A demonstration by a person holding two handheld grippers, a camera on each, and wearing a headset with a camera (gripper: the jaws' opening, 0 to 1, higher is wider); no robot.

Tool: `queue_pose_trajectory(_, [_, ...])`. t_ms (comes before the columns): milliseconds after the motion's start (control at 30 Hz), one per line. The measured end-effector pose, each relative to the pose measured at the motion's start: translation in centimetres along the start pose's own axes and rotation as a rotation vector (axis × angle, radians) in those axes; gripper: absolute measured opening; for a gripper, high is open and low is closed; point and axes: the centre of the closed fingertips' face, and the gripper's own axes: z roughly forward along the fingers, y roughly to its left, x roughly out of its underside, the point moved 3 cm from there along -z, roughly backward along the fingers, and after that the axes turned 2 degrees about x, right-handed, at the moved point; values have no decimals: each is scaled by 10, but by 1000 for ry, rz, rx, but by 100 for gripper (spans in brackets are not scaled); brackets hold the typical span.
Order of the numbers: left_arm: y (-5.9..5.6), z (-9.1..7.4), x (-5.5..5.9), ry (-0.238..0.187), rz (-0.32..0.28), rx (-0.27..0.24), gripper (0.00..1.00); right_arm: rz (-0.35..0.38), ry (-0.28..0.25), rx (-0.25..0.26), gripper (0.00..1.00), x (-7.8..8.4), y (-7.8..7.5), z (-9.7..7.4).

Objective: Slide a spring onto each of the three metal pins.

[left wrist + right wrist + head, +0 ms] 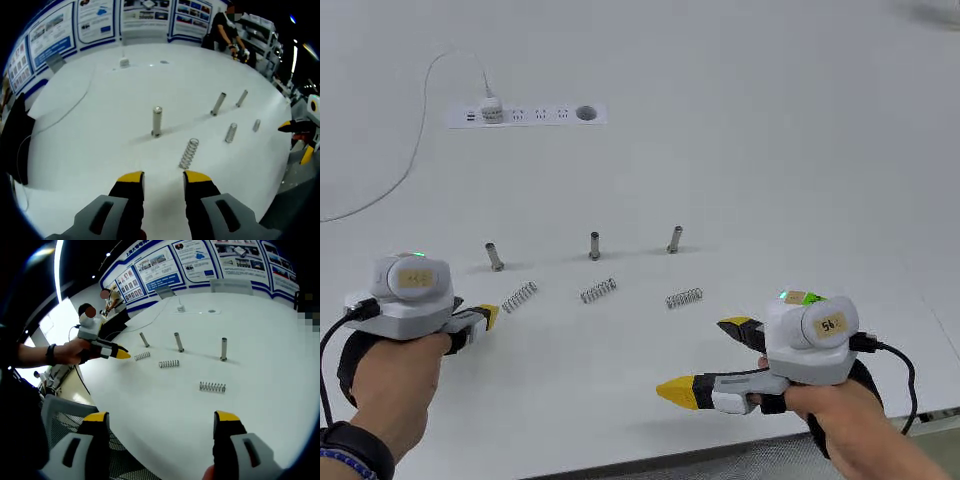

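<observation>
Three short metal pins stand in a row on the white table: left pin (494,257), middle pin (594,245), right pin (674,239). One spring lies flat in front of each: left spring (520,296), middle spring (598,291), right spring (684,298). My left gripper (485,318) hovers just left of the left spring, its jaws a little apart and empty. Its own view has that spring (189,153) and the left pin (157,121) straight ahead of the gripper (164,176). My right gripper (698,358) is open wide and empty, below the right spring (212,387).
A white power strip (527,115) with a plug and a trailing cable lies at the back of the table. The table's front edge (620,462) runs just under my hands. A mesh chair (65,415) sits beside the bench. A person (227,30) stands far off.
</observation>
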Motion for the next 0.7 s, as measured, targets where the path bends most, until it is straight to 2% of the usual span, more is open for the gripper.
queue_pose_trajectory(300, [-6, -8, 8, 14, 27, 28, 38, 6, -1, 0, 87, 0, 0, 3])
queue_pose_trajectory(500, [-12, -12, 11, 11, 43, 55, 46, 16, -11, 2, 87, -3, -2, 5])
queue_pose_trajectory(700, [-15, -22, 6, -41, 49, 80, 49, 25, -21, 5, 87, -6, -4, 5])
